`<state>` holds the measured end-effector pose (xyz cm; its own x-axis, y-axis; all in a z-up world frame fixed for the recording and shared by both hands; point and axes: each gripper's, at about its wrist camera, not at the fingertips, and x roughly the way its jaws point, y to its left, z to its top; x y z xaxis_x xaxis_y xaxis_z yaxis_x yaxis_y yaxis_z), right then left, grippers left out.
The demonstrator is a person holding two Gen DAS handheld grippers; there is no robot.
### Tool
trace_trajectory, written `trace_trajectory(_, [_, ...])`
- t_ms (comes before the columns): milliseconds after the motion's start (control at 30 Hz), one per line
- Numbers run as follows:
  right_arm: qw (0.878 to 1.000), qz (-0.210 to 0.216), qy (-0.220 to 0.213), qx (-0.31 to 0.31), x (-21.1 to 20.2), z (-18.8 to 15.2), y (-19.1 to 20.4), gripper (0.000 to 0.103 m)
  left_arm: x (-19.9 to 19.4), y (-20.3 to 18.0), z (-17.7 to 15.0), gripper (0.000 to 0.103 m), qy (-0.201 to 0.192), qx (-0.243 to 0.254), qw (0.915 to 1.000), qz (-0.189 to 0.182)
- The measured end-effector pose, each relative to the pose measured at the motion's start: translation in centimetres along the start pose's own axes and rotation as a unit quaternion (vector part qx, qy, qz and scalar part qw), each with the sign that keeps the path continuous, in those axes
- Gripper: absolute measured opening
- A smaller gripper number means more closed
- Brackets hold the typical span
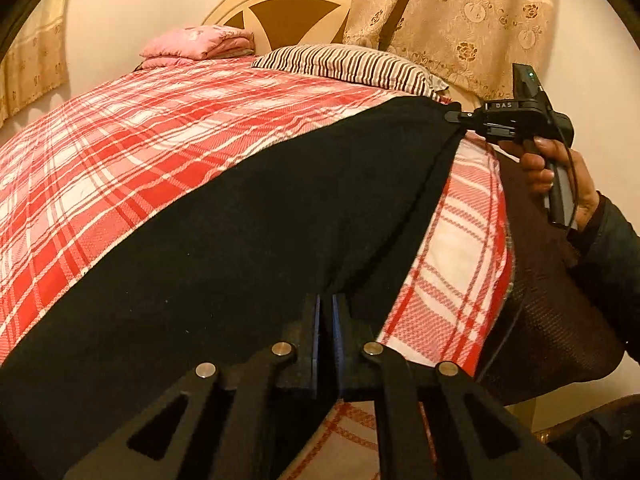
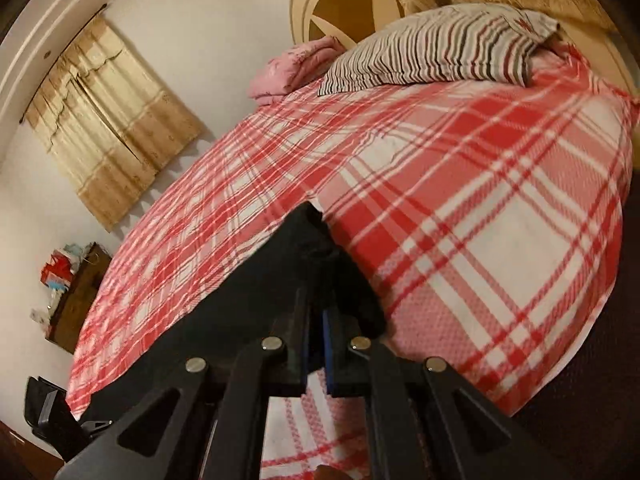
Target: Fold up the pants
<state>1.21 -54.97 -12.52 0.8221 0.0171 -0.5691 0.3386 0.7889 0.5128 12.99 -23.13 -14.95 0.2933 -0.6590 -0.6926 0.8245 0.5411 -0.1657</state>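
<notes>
Pants (image 1: 248, 208) in black cloth lie stretched across the red-and-white plaid bedspread (image 1: 120, 140), near the bed's edge closest to the person, and both tools have hold of them. Their long axis runs from the left gripper (image 1: 326, 312), whose blue-padded jaws are pinched on the near end of the cloth, away to the right gripper (image 1: 454, 116), whose tips are clamped on the far corner, just short of the striped pillow (image 1: 340, 64). In the right wrist view the right gripper's jaws likewise stand closed on a bunched fold of the black fabric, which trails off to the lower left. So the garment hangs taut between the two tongs, each at one end of one edge, neither nearer than the other. My judgement is that the coming fold depends on bringing one held end along this axis toward the other. Beyond the pillow sit a pink folded blanket (image 1: 196, 42), the rounded headboard (image 1: 280, 4) and floral curtains (image 1: 460, 16)
</notes>
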Motion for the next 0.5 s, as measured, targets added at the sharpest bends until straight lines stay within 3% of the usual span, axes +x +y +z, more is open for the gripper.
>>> trace_trajectory(167, [0.999, 0.022, -0.024, 0.004, -1.0, 0.7, 0.7, 0.008, -0.9, -0.5, -0.3, 0.006, -0.012, 0.008, 0.9999, -0.006])
trace_trajectory(333, [0.999, 0.019, -0.013, 0.032, -0.4, 0.0, -1.0, 0.008, -0.3, 0.2, -0.8, 0.006, -0.007, 0.001, 1.0, 0.007])
trace_trajectory(500, [0.999, 0.035, -0.002, 0.029, -0.7, -0.7, -0.8, 0.015, -0.9, -0.6, -0.8, 0.007, -0.019, 0.039, 0.9976, 0.054])
